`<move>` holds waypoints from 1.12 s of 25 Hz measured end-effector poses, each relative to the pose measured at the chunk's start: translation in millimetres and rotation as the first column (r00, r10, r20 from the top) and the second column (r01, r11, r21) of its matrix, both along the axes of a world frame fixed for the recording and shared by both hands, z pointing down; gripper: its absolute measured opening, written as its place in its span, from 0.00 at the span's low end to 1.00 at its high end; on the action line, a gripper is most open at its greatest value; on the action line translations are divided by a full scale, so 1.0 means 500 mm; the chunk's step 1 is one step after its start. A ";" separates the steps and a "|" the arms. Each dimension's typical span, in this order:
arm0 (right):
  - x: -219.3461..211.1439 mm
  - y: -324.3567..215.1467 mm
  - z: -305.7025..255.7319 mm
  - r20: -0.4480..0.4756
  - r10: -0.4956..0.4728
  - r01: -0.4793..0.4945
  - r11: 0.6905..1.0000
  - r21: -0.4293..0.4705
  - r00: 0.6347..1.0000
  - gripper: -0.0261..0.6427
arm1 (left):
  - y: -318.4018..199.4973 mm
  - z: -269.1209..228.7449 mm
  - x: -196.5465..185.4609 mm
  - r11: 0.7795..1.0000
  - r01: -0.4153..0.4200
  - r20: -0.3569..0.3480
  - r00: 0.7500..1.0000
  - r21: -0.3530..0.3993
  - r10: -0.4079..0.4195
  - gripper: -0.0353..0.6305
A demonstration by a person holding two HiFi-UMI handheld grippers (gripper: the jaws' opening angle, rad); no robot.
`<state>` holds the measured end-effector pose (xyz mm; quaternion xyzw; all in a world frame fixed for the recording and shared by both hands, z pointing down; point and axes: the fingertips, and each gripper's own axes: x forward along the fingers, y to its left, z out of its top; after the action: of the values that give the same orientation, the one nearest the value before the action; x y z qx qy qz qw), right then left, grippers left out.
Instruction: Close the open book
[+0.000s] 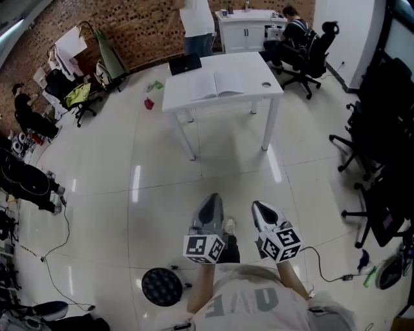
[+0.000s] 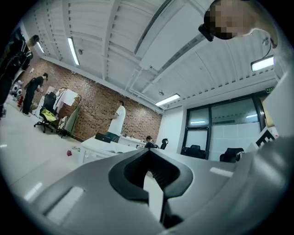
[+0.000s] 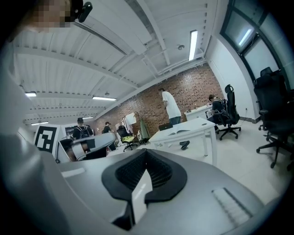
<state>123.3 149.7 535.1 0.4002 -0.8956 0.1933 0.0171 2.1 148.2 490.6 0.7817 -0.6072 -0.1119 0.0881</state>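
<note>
Left gripper (image 2: 148,151): jaws pressed together tip to tip, nothing between them, pointing roughly level across the room. Right gripper (image 3: 146,151): jaws likewise pressed together and empty, tipped slightly downward. In the head view the two grippers sit side by side just in front of the person's body, close together but not touching, each carrying its marker cube (image 1: 204,247) at the rear, both well above the pale tiled floor (image 1: 116,194). A round black stool (image 1: 162,286) stands on the floor to the left of the left gripper. Ahead, well apart from both grippers, is a white table (image 1: 252,68). The open book (image 1: 217,84) lies flat near the middle of its top, pages spread, untouched by either gripper. A black laptop (image 1: 185,63) rests at the far left corner of the table, and a small dark object (image 1: 266,84) lies to the right of the book. Behind the table a person in a white shirt (image 1: 196,19) stands by a brick wall (image 1: 142,26); another person (image 1: 291,26) sits at the right. Black office chairs (image 1: 375,129) line the right edge.
</note>
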 end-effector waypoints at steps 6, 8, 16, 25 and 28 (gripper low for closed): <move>-0.157 -0.251 -0.065 0.040 -0.050 0.048 0.998 0.035 0.998 0.05 | -0.233 -0.060 -0.139 0.999 0.007 0.008 1.000 0.037 -0.008 0.07; -0.207 -0.330 -0.085 0.047 -0.058 0.056 0.997 0.052 0.997 0.05 | -0.309 -0.078 -0.184 0.999 0.000 0.009 1.000 0.049 0.000 0.07; -0.288 -0.553 -0.115 0.058 -0.024 0.020 0.998 0.066 0.998 0.05 | -0.540 -0.073 -0.260 1.000 -0.020 0.031 0.999 0.024 0.019 0.07; -0.294 -0.798 -0.069 0.066 -0.001 -0.001 1.000 0.023 0.998 0.12 | -0.773 -0.038 -0.272 1.000 -0.008 0.032 0.999 0.006 0.007 0.07; -0.313 -0.892 -0.072 0.067 -0.021 0.018 0.999 0.038 0.998 0.12 | -0.864 -0.029 -0.279 1.000 -0.001 0.032 0.999 0.015 0.000 0.07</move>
<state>-33.4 -296.2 499.1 0.3850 -0.9030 0.1896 -0.0185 -137.2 -283.6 476.2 0.7841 -0.6075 -0.1039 0.0723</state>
